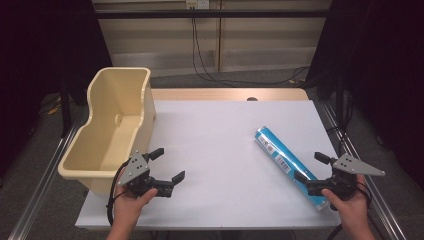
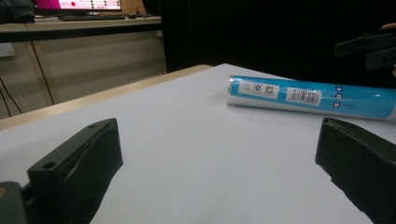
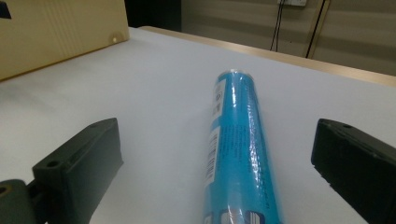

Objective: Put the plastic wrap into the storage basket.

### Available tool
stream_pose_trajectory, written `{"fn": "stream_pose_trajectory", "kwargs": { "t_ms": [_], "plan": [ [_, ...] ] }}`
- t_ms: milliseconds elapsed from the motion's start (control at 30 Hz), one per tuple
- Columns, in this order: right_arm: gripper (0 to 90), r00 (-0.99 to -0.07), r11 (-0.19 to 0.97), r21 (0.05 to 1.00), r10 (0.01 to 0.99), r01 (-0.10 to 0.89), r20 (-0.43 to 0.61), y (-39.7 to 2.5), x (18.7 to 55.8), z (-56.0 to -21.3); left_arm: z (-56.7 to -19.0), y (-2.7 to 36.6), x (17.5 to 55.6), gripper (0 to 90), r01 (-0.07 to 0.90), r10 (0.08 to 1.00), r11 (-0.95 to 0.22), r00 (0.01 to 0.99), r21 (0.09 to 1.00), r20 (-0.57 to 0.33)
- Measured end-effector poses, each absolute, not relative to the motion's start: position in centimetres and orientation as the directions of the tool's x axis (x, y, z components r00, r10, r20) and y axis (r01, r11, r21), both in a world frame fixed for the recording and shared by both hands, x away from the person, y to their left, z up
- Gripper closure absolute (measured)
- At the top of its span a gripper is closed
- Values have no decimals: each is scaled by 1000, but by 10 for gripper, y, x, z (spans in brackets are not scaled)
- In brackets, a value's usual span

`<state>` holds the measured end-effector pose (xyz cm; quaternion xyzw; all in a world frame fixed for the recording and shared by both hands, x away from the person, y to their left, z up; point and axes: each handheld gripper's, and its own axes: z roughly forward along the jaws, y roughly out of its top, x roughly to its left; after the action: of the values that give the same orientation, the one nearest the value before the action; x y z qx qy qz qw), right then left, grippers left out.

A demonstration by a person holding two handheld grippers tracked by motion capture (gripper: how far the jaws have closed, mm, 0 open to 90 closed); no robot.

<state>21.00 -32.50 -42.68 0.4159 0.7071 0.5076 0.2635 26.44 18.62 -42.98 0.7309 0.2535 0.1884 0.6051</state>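
A blue wrapped roll is straddled, ungrasped, by the released right tongs near the counter's right edge; left tongs released beside an empty beige tub.

On the table a tub stands at the left edge and a roll lies at the right, pointing far-left. The left gripper is near the tub's near end; the right gripper straddles the roll's near end.

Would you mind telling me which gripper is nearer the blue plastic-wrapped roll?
Right. The right gripper straddles the blue plastic-wrapped roll at its near end; the left gripper sits across the table beside the cream tub.
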Motion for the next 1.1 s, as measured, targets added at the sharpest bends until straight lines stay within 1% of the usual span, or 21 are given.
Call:
{"fn": "stream_pose_trajectory", "kwargs": {
  "t_ms": [167, 333, 433, 467, 533, 567, 600, 633, 700, 733, 767, 833, 967, 1100],
  "plan": [
    [18, -517, 181, 914, 855, 363, 36, -325, 215, -424, -430, 186, 266, 3, 144, 598, -143, 801, 979, -30],
    [18, -492, 207, 870, 869, 447, 46, -324, 226, -420, -431, 185, 267, 3, 154, 598, -139, 801, 978, -41],
    [22, -496, 284, 815, 869, 505, 4, -319, 235, -420, -431, 184, 267, 3, 157, 597, -144, 802, 977, -41],
    [22, -496, 284, 815, 869, 505, 4, -319, 235, -420, -431, 184, 267, 3, 157, 597, -144, 802, 977, -41],
    [26, -495, 325, 740, 869, 589, 13, -314, 245, -423, -431, 183, 267, 4, 157, 593, -150, 804, 976, -38],
    [26, -495, 325, 740, 869, 589, 13, -314, 245, -423, -431, 183, 267, 3, 157, 593, -150, 804, 976, -38],
    [26, -490, 331, 720, 872, 610, 15, -313, 247, -424, -432, 182, 267, 3, 161, 592, -152, 805, 975, -41],
    [30, -482, 352, 666, 876, 658, 13, -311, 253, -427, -432, 182, 267, 3, 162, 591, -163, 806, 973, -35],
    [33, -483, 360, 651, 875, 669, 13, -311, 255, -427, -433, 182, 267, 4, 165, 590, -166, 806, 972, -36],
    [44, -483, 369, 614, 875, 697, 23, -310, 259, -429, -433, 181, 267, 4, 166, 589, -173, 808, 971, -33],
    [44, -483, 369, 614, 875, 697, 23, -310, 259, -429, -433, 181, 267, 4, 166, 589, -173, 808, 971, -33],
    [54, -472, 378, 562, 881, 736, 27, -310, 264, -432, -434, 179, 267, 4, 169, 588, -182, 809, 969, -31],
    [71, -463, 400, 497, 886, 770, 4, -310, 271, -436, -434, 176, 267, 4, 162, 580, -203, 815, 966, -15],
    [93, -453, 400, 447, 891, 800, 14, -309, 276, -440, -434, 173, 268, 4, 161, 573, -208, 820, 965, -13]
  ]
}}
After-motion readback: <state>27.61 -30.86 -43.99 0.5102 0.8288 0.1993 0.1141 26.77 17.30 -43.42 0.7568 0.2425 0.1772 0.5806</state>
